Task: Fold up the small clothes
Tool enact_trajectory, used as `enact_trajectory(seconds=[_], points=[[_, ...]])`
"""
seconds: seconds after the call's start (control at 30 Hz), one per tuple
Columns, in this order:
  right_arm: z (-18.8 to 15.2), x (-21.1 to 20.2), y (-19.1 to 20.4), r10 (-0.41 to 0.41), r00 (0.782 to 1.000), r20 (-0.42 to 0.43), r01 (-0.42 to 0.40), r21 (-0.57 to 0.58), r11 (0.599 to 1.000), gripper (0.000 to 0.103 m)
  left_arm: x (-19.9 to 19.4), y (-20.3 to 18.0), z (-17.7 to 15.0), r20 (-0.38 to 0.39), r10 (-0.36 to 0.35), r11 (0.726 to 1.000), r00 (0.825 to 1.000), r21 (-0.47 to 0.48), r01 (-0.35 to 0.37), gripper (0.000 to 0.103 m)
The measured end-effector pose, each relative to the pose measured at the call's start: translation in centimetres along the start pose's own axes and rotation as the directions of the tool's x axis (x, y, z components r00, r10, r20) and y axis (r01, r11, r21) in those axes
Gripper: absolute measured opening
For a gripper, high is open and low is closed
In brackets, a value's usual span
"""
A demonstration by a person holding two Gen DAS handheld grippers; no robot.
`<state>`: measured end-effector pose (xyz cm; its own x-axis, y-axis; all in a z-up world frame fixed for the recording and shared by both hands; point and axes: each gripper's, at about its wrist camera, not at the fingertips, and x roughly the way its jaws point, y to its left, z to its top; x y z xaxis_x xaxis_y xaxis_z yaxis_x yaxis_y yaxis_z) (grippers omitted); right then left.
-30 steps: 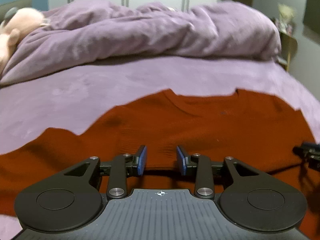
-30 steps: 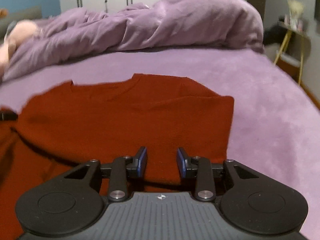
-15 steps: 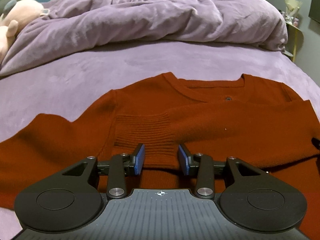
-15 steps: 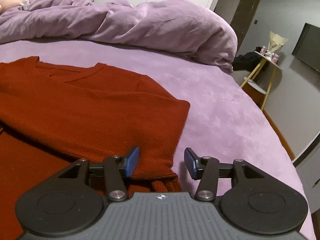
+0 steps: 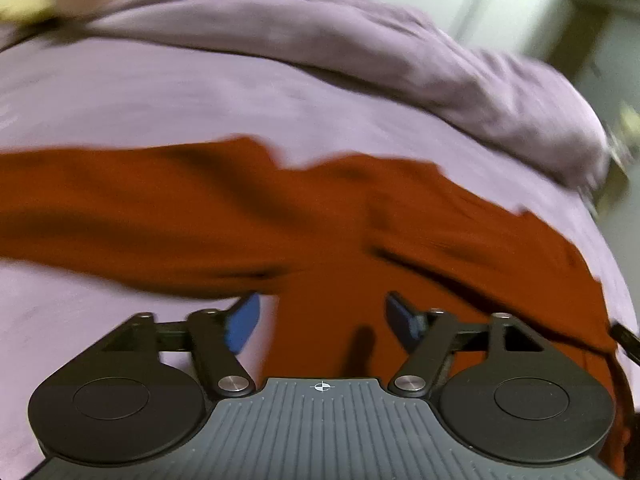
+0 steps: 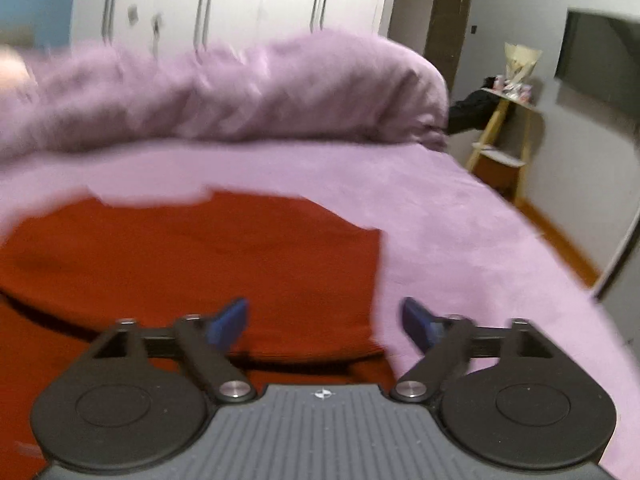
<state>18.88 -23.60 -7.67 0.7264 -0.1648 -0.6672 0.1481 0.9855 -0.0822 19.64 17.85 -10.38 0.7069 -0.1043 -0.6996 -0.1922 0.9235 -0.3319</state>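
A rust-red knit sweater [image 5: 320, 232] lies flat on the purple bed, one sleeve stretched out to the left [image 5: 100, 208]. My left gripper [image 5: 320, 320] is open wide and empty, just above the sweater's lower left part. In the right wrist view the sweater [image 6: 200, 260] has its right side folded over, with a straight folded edge at the right. My right gripper [image 6: 324, 320] is open wide and empty over that folded edge's lower corner. Both views are blurred by motion.
A bunched purple duvet [image 6: 240, 92] lies across the back of the bed [image 6: 460, 220]. A small wooden side table [image 6: 504, 136] stands past the bed's right edge, with white wardrobe doors [image 6: 240, 0] behind. The other gripper's tip shows at the far right [image 5: 624, 336].
Both grippers have opened wider. The left view has swung left so the outstretched sleeve shows. The right gripper has turned back toward the sweater's folded right edge.
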Motion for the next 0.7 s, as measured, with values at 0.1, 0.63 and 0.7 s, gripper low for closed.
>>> enact_trajectory(seconds=[0.1,0.63,0.7], points=[[-0.9,-2.6,1.4,0.094,0.995,0.015,-0.095,0.081,0.992,0.098,-2.1,6.2,-0.1,0.039,0.104,0.987,0.994,-0.123,-0.099,0.078],[-1.4,-3.0,4.6,0.302,0.946,-0.12,-0.259,0.285,0.923,0.072,-3.3,28.0,1.7,0.2,0.095,0.565,0.975,-0.818,0.113,0.01],[-1.6,-2.5,4.3,0.301,0.944,-0.136,-0.247,0.316,0.916,0.066,-3.1,28.5,1.5,0.206,0.077,0.529,0.976,-0.838,0.135,0.009]])
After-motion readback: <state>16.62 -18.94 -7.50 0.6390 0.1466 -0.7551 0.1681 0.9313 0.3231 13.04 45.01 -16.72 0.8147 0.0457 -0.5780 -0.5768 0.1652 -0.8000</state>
